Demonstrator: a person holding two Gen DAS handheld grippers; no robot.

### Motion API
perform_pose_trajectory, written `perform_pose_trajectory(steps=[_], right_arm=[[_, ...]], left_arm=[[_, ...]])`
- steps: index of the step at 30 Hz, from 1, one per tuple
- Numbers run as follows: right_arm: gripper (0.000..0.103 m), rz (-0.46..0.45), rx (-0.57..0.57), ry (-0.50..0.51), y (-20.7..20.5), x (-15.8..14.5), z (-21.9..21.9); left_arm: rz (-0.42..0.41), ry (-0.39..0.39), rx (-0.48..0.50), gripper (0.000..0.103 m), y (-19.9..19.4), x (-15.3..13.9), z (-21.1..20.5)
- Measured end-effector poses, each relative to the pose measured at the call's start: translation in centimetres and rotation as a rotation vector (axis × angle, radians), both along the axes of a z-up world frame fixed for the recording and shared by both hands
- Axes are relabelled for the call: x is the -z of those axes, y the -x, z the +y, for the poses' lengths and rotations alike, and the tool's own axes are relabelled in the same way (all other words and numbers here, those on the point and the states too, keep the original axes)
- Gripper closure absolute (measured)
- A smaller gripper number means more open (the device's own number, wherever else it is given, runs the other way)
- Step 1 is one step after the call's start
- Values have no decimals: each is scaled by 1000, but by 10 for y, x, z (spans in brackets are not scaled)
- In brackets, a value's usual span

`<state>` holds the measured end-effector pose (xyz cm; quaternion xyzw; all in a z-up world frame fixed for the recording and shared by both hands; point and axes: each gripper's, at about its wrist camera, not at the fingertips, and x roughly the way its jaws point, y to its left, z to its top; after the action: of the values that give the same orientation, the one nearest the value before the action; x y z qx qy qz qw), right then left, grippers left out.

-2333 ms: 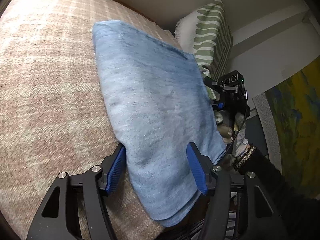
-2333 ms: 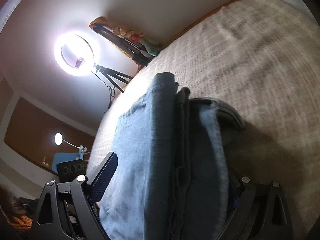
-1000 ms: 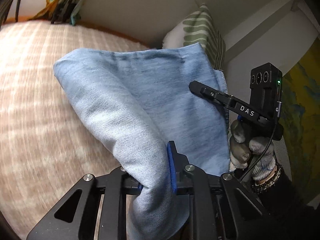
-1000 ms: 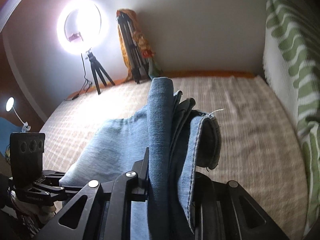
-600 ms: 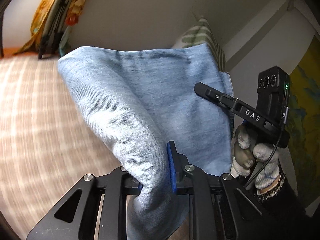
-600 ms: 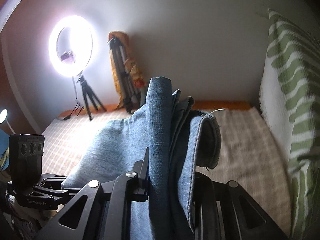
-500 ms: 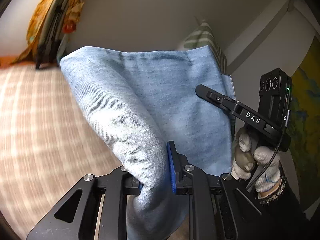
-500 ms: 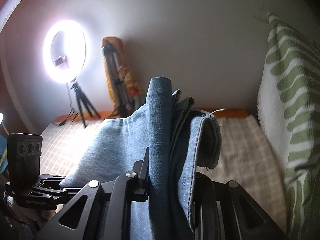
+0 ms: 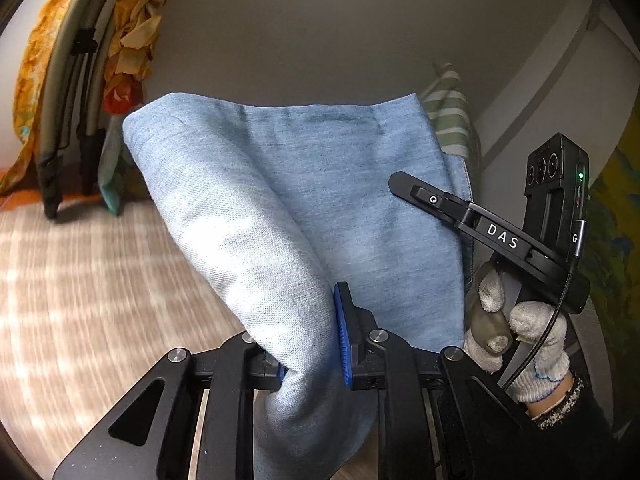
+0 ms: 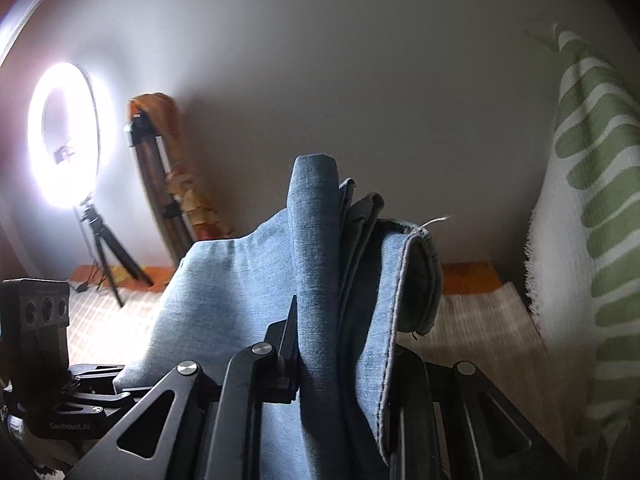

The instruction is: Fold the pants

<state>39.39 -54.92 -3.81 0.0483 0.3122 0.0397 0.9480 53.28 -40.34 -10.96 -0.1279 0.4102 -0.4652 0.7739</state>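
Denim, the folded light-blue pants (image 9: 304,208), is hanging above the beige checked bed (image 9: 80,280); left hand-held gripper (image 9: 310,354) and right hand-held gripper (image 10: 340,360) are each clenching its edge.

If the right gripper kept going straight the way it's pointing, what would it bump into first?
Apart from the jeans clamped in the right gripper, probably the checked bedcover near its far edge, or the plain wall just beyond; depth is hard to judge through this fisheye.
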Motion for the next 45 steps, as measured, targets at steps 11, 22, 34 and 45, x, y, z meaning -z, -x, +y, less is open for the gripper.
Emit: perform_pose_trajectory(steps=[11, 22, 34, 45], right_arm=[[84, 69, 21, 28, -74, 56, -18], [61, 186, 94, 162, -104, 81, -19], [17, 175, 283, 346, -89, 69, -15], [17, 160, 282, 261, -31, 40, -5]], left_arm=[[33, -63, -20, 86, -47, 40, -30], [117, -130, -58, 77, -54, 48, -23], [125, -201, -45, 77, -15, 58, 7], [64, -280, -7, 74, 35, 53, 13]])
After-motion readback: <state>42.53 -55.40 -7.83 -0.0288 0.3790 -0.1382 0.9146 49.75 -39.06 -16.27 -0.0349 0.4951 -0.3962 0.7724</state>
